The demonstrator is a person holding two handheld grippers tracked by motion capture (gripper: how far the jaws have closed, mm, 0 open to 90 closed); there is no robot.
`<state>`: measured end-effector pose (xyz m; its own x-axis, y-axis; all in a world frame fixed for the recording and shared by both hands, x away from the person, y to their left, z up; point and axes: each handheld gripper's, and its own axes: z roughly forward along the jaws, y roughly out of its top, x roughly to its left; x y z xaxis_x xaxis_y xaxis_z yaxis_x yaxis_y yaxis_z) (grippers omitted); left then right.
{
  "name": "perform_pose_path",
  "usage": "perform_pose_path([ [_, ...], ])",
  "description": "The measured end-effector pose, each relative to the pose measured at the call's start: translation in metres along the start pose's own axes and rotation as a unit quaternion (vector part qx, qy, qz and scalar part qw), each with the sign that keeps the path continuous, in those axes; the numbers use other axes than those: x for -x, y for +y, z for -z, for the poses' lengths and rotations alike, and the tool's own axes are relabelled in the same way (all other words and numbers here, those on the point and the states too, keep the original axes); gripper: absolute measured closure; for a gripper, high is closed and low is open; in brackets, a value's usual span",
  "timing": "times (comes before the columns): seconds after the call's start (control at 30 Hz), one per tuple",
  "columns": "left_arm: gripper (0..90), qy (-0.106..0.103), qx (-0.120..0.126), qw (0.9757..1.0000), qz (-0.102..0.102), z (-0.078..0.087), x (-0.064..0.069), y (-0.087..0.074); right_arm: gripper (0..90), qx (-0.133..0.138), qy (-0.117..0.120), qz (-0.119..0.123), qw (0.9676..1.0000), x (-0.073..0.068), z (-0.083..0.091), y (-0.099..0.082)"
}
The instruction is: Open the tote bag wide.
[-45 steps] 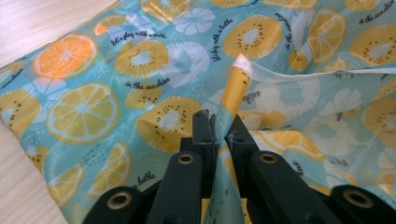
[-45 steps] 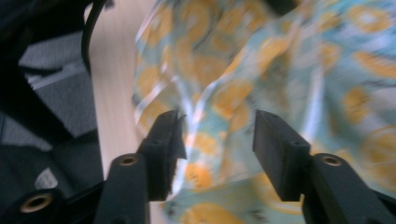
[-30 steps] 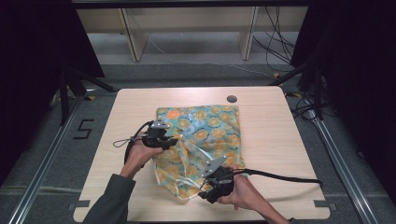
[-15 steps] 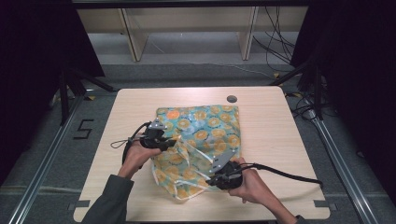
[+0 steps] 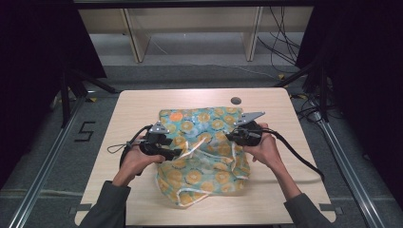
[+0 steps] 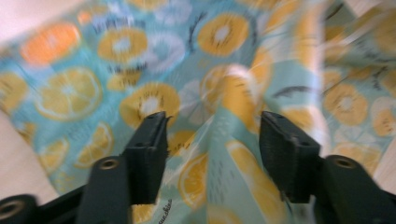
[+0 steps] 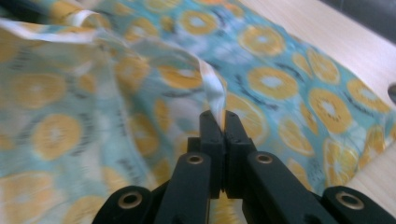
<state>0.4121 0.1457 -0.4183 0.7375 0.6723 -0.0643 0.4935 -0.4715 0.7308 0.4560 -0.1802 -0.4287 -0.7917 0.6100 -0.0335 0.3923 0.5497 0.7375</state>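
High view: the fruit-print cloth (image 5: 204,152) lies rumpled at mid-table, only partly folded. Right gripper (image 7: 219,122) is clenched on its white hem (image 7: 212,86); left gripper (image 6: 210,140) has just been opening, jaws apart around a fold. Flattening remains, I judge.

Table (image 5: 142,102) edges bare; cloth (image 5: 204,161) (apparently bunched) mid-table.

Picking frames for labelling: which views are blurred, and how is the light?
Left gripper view: fruit-print cloth smeared by motion blur, left claw sharp. Right gripper view: cloth soft at left, right claw crisp. High view: table evenly lit, surroundings dark.
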Motion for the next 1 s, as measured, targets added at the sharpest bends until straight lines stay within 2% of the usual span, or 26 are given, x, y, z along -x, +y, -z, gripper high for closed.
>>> perform_pose_path([
  [0.07,37.2,0.001,0.025,0.9992,-0.032,0.016,0.025,0.012,90.0,-0.014,-0.008,-0.006,0.9998,0.005,-0.008,-0.004],
  [0.1,38.5,-0.008,0.033,0.9984,-0.045,0.018,0.034,0.014,90.0,-0.016,-0.007,-0.015,0.9997,0.006,-0.013,-0.007],
  [0.13,41.1,-0.024,0.037,0.9967,-0.068,0.02,0.05,0.017,90.0,-0.021,-0.009,-0.011,0.9997,0.008,-0.015,-0.008],
  [0.17,44.8,-0.042,0.029,0.9949,-0.087,0.018,0.062,0.016,89.9,-0.021,-0.012,-0.013,0.9996,0.009,-0.019,-0.01],
  [0.2,46.7,-0.054,0.013,0.9932,-0.102,0.013,0.071,0.015,89.9,-0.034,-0.007,-0.019,0.9992,0.009,-0.018,-0.01],
  [0.23,47.3,-0.052,-0.004,0.9919,-0.116,0.007,0.076,0.014,89.9,-0.031,-0.009,-0.013,0.9994,0.01,-0.018,-0.011],
  [0.27,47.2,-0.036,-0.019,0.9928,-0.113,0.0,0.076,0.012,89.9,-0.033,-0.008,-0.015,0.9993,0.009,-0.018,-0.011],
  [0.3,47.2,-0.021,-0.031,0.9927,-0.114,-0.005,0.072,0.01,89.9,-0.02,-0.011,-0.015,0.9996,0.009,-0.019,-0.012],
  [0.33,47.1,-0.021,-0.031,0.9927,-0.114,-0.005,0.072,0.01,89.9,-0.02,-0.011,-0.013,0.9997,0.01,-0.018,-0.012],
  [0.37,46.6,0.022,-0.06,0.9932,-0.097,-0.017,0.059,0.0,89.9,-0.028,-0.008,-0.012,0.9995,0.01,-0.015,-0.011],
  [0.4,45.7,0.033,-0.079,0.9909,-0.104,-0.019,0.054,-0.003,89.8,-0.016,-0.012,-0.013,0.9997,0.01,-0.016,-0.011],
  [0.43,45.1,0.033,-0.079,0.9909,-0.104,-0.019,0.054,-0.003,89.8,-0.018,-0.012,-0.013,0.9997,0.01,-0.015,-0.011],
  [0.47,45.1,0.054,-0.095,0.989,-0.1,-0.022,0.045,-0.009,89.8,-0.018,-0.012,-0.013,0.9997,0.01,-0.015,-0.011],
  [0.5,44.7,0.078,-0.099,0.9874,-0.095,-0.024,0.035,-0.014,89.6,-0.022,-0.01,-0.022,0.9995,0.011,-0.016,-0.011],
  [0.57,43.8,0.109,-0.101,0.9842,-0.096,-0.026,0.026,-0.017,89.4,-0.024,-0.011,-0.022,0.9994,0.012,-0.017,-0.013],
  [0.6,43.4,0.123,-0.1,0.9824,-0.098,-0.028,0.02,-0.018,89.2,-0.032,-0.003,-0.017,0.9993,0.012,-0.017,-0.013],
  [0.67,47.9,0.128,-0.101,0.9814,-0.102,-0.031,0.012,-0.021,89.1,-0.037,-0.004,-0.017,0.9991,0.011,-0.018,-0.013],
  [0.7,55.2,0.12,-0.101,0.9822,-0.103,-0.033,0.008,-0.024,89.0,-0.036,-0.001,-0.022,0.9991,0.01,-0.019,-0.013],
  [0.73,63.9,0.121,-0.098,0.9819,-0.107,-0.035,0.004,-0.025,88.7,-0.03,-0.004,-0.025,0.9992,0.01,-0.021,-0.014],
  [0.77,69.9,0.117,-0.096,0.9833,-0.102,-0.037,0.0,-0.028,88.3,-0.03,0.001,-0.024,0.9993,0.01,-0.021,-0.014],
  [0.8,76.2,0.103,-0.086,0.9866,-0.092,-0.039,-0.007,-0.03,87.5,-0.029,0.003,-0.012,0.9995,0.011,-0.022,-0.014],
  [0.83,84.3,0.089,-0.074,0.9908,-0.071,-0.04,-0.012,-0.032,86.3,-0.027,0.002,-0.009,0.9996,0.012,-0.023,-0.014],
  [0.87,88.1,0.089,-0.074,0.9908,-0.071,-0.04,-0.012,-0.032,83.9,-0.033,-0.002,-0.03,0.999,0.01,-0.022,-0.014],
  [0.9,88.8,0.056,-0.061,0.996,-0.032,-0.041,-0.021,-0.034,78.2,-0.036,0.002,-0.023,0.9991,0.011,-0.022,-0.014],
  [0.97,88.9,0.04,-0.055,0.9975,-0.018,-0.04,-0.032,-0.033,71.3,-0.027,0.004,-0.041,0.9988,0.01,-0.019,-0.012],
  [1.0,88.9,0.033,-0.06,0.9975,-0.013,-0.038,-0.037,-0.032,66.6,-0.016,0.005,-0.036,0.9992,0.011,-0.014,-0.009],
])
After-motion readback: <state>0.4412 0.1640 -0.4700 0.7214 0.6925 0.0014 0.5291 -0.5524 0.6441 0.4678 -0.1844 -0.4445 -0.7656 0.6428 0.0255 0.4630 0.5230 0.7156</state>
